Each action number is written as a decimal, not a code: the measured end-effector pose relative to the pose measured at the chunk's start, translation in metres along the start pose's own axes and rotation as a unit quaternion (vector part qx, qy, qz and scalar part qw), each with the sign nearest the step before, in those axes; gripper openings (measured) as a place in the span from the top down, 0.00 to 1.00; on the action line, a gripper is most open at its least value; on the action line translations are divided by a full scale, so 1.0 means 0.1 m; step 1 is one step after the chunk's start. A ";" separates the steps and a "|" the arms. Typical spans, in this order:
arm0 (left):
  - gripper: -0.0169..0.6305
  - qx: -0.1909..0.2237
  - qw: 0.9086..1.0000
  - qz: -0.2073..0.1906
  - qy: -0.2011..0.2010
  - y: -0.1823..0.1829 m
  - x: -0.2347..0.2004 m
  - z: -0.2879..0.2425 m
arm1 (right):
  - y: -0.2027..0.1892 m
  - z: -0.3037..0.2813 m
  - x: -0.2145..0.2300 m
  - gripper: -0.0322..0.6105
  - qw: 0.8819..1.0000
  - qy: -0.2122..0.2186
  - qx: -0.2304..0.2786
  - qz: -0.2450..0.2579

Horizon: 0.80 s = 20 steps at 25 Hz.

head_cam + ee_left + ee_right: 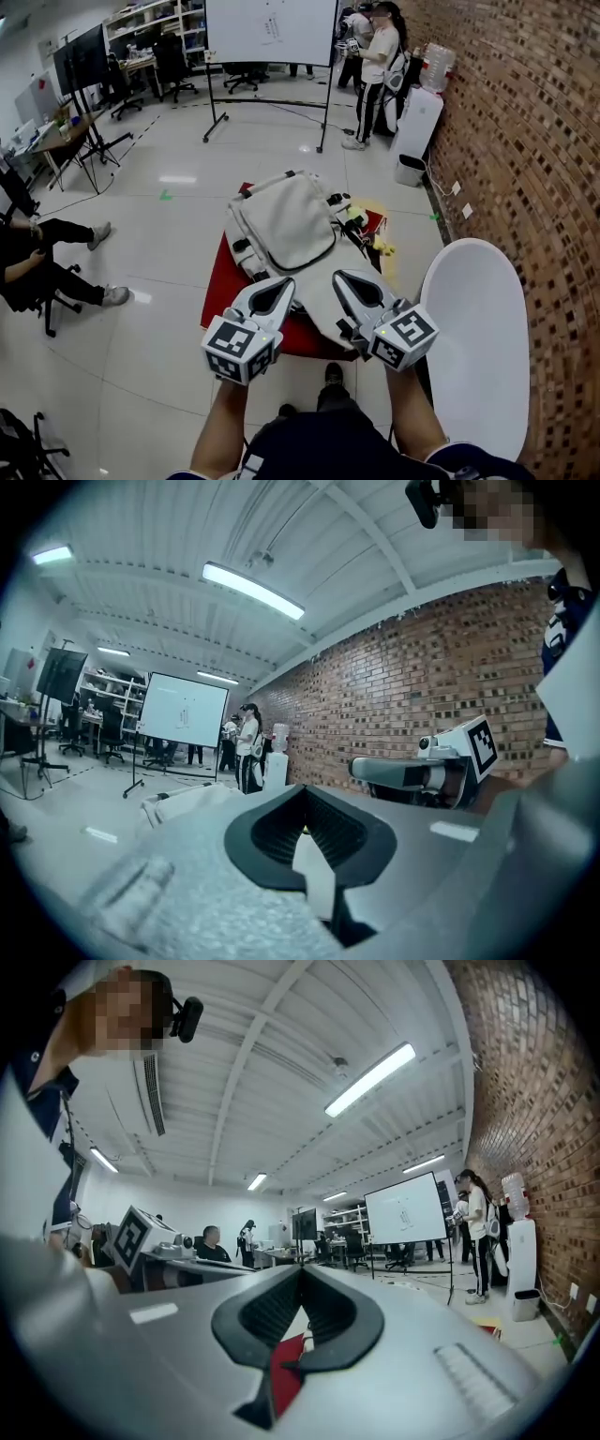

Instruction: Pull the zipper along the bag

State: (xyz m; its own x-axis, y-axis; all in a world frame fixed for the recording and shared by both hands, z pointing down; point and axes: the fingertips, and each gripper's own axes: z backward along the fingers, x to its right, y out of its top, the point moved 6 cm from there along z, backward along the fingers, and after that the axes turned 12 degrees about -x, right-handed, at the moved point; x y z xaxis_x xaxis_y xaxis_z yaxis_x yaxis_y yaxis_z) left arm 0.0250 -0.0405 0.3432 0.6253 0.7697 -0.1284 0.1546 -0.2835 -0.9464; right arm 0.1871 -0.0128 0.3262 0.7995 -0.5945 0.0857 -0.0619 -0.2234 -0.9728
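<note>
Saw the bag [286, 225] lying on the table [217, 298], out on the open floor. Found the left hand-held gripper [284, 281] and right hand-held gripper [339, 275] side by side over the bag's near end, apart from each other. Noted a whiteboard [270, 28] standing behind the table, a brick wall [525, 112] along the right, a standing person [377, 75] and a bin [410, 170] near that wall, and a seated person [37, 262] far left.

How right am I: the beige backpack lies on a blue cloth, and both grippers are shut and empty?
Not quite: the cloth under the backpack is red, not blue, as the head view shows. The left gripper and right gripper are indeed shut and empty.
</note>
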 end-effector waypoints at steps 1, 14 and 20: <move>0.97 0.001 1.000 -0.002 -0.003 -0.01 0.02 0.04 | 0.00 0.02 -0.05 0.94 1.000 -0.003 0.000 0.003; 0.97 0.012 1.000 -0.015 -0.011 -0.04 0.19 0.31 | 0.02 0.17 -0.35 0.94 1.000 -0.016 -0.001 0.015; 0.97 0.016 1.000 -0.011 -0.011 -0.04 0.23 0.33 | 0.03 0.21 -0.37 0.94 1.000 -0.014 -0.001 0.016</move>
State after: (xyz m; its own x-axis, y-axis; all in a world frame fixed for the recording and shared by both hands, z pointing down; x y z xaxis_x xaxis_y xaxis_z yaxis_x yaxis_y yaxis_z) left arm 0.0133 -0.0023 0.3344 0.6046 0.7885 -0.1129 0.1443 -0.2478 -0.9580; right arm 0.1697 0.0249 0.3156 0.8134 -0.5797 0.0489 -0.0881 -0.2059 -0.9746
